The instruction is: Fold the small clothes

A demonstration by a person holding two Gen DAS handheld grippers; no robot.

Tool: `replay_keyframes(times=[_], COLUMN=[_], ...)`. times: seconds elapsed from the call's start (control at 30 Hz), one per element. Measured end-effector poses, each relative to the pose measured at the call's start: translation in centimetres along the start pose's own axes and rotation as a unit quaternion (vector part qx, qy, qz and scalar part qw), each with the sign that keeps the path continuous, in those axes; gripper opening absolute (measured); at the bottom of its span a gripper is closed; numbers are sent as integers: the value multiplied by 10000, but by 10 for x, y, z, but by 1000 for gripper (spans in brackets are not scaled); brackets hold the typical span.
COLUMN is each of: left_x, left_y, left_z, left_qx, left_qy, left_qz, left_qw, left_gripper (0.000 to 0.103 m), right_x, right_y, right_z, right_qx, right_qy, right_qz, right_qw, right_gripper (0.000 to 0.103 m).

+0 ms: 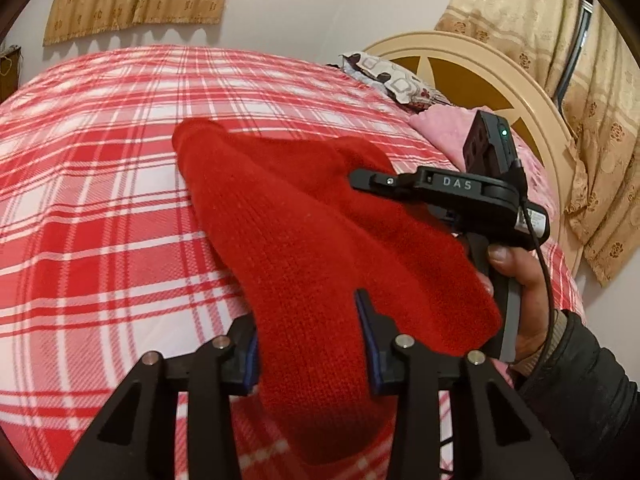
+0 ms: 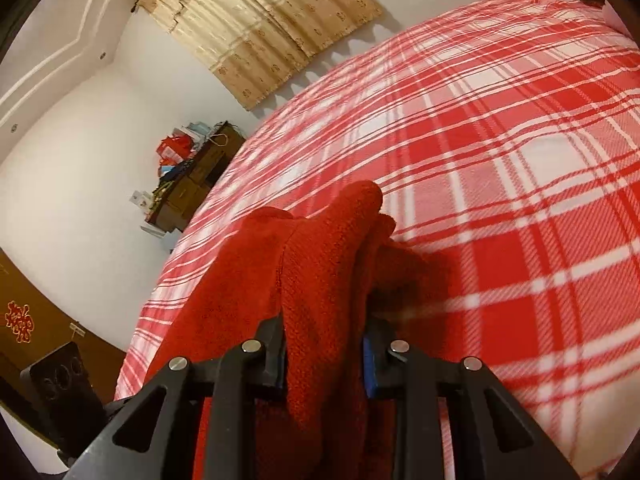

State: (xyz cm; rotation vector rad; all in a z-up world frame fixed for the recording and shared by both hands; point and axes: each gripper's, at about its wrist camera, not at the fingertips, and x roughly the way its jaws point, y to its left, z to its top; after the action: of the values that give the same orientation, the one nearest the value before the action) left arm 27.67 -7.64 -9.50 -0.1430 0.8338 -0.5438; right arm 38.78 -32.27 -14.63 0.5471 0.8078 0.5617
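A red knitted garment hangs stretched above the red and white plaid bed. My left gripper is shut on one end of it, the knit bunched between the blue pads. My right gripper shows in the left wrist view as a black body held by a hand at the garment's far side. In the right wrist view my right gripper is shut on the garment, which drapes forward over the fingers. The fingertips are hidden by cloth.
A patterned pillow and a pink cloth lie by the round cream headboard. Beige curtains hang behind. A cluttered cabinet stands past the bed's far edge.
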Motion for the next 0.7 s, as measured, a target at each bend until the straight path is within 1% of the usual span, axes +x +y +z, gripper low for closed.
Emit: replay_keyframes(times=[0.1,0.3,0.47,0.7], left_x=[-14,-35,-52,-84], left_y=[1,11,18,31], left_z=[-7,-23,-35,-49], left_qx=[50,-72,-99,-164], left_qy=[2,41,65,-114], left_qz=[67,110,271,442], left_qw=[10000,9999,9996,9988], left_gripper=[41,41,40,40], right_x=[2,6,13,32], right_y=[16,45,70,101], right_z=[-11,-29,-44,-54], right_qx=[-48,-142,-250,-373], right_qy=[36,109,198,333], right_qz=[58,300,434,645], right_qw=[10000,9994,9985,9967], right_gripper=[28,28,27,27])
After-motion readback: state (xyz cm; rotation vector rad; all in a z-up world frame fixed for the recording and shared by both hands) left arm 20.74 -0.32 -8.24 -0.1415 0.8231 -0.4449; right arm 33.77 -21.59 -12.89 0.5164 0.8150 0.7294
